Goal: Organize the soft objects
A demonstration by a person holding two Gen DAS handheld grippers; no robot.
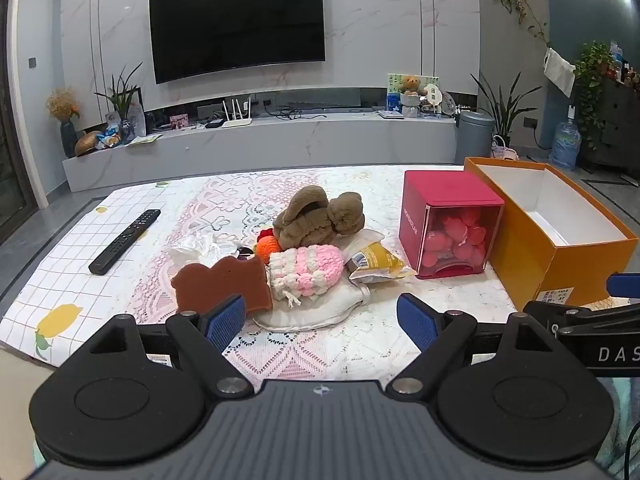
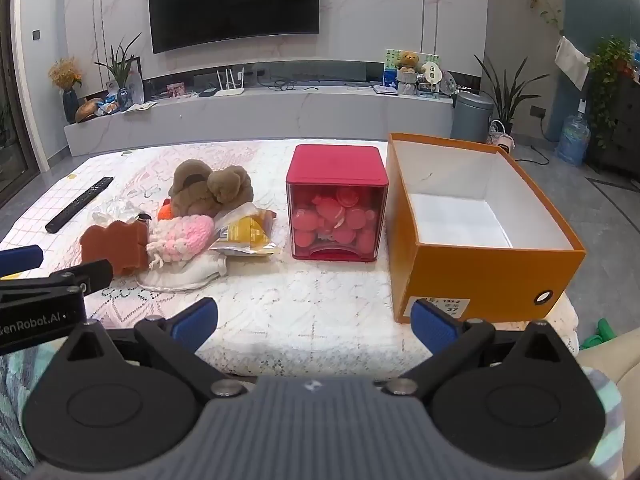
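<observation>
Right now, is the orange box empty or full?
Empty. The orange box is open on top, and only its bare white floor and walls show inside.

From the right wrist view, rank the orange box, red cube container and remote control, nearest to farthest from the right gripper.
1. Orange box, just ahead of the right gripper, on its right.
2. Red cube container, ahead, centre.
3. Remote control, far left.

Fuzzy brown plush toy (image 1: 320,216), chunky pink-white crochet pouch (image 1: 306,270), matt spongy brown slab (image 1: 224,286) — glossy clear-fronted red plastic box (image 2: 337,208), matt orange cardboard box (image 2: 492,276).
</observation>
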